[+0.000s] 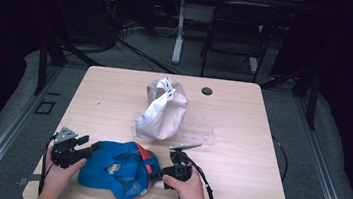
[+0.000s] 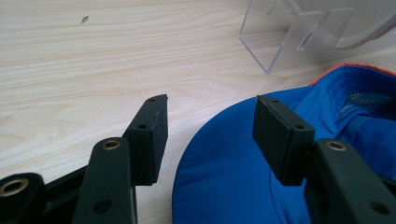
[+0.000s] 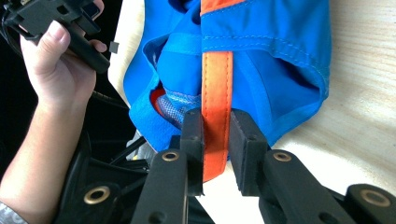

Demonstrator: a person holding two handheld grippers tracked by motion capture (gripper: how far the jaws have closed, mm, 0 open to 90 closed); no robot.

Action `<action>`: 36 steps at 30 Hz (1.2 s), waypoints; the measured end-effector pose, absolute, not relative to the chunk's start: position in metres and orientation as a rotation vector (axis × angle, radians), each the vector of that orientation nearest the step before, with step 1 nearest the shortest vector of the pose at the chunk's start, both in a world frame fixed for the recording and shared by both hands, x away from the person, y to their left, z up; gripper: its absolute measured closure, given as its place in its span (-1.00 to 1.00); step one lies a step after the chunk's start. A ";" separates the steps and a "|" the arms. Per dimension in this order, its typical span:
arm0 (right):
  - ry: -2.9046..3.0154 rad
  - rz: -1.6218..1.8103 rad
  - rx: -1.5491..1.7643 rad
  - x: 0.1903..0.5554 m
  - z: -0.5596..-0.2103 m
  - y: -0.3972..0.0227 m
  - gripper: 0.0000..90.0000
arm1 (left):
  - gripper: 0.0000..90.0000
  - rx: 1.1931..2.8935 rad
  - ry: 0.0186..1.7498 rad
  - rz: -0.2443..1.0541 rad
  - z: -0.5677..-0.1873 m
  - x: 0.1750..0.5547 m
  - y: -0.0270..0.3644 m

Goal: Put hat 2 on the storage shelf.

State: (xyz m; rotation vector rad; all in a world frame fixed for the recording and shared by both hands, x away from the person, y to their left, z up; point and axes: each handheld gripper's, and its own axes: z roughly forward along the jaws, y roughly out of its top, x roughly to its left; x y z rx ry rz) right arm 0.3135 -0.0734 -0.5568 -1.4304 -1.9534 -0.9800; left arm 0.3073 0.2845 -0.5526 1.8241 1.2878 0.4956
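Near edge of table (image 1: 234,196): lying crown down with its inside facing up, blue cap (image 1: 118,171), flanked by both hands.
Left tongs (image 1: 89,148): spreading wide, jaws well apart, gripping nothing; in the left gripper view (image 2: 210,121) straddling the curved blue brim, one jaw hanging over bare wood, the other over the blue fabric.
Right tongs (image 1: 156,174): closing in at the cap's right side; in the right gripper view (image 3: 215,140) sitting narrow around the orange strap (image 3: 216,88), both pads lying against it, looking pinched.
Orange strap: running straight down the cap's back opening and passing between the right jaws, its end poking out below them.
Left hand (image 3: 56,70): showing farther off in the right gripper view, wrapping the black handle by the cap's far side.
Middle of table: standing beside a clear acrylic stand (image 1: 201,132), white cap (image 1: 163,109), well apart from the blue one.
Far edge: sitting alone, small black disc (image 1: 207,91).
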 end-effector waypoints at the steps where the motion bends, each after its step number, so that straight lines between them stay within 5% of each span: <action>1: -1.965 -0.973 -1.437 0.313 -0.556 -0.074 0.72 | 0.03 1.823 1.288 0.495 -0.553 0.307 0.285; 36: -1.888 -1.087 -1.595 0.304 -0.510 -0.147 0.73 | 0.03 1.831 1.291 0.492 -0.554 0.308 0.283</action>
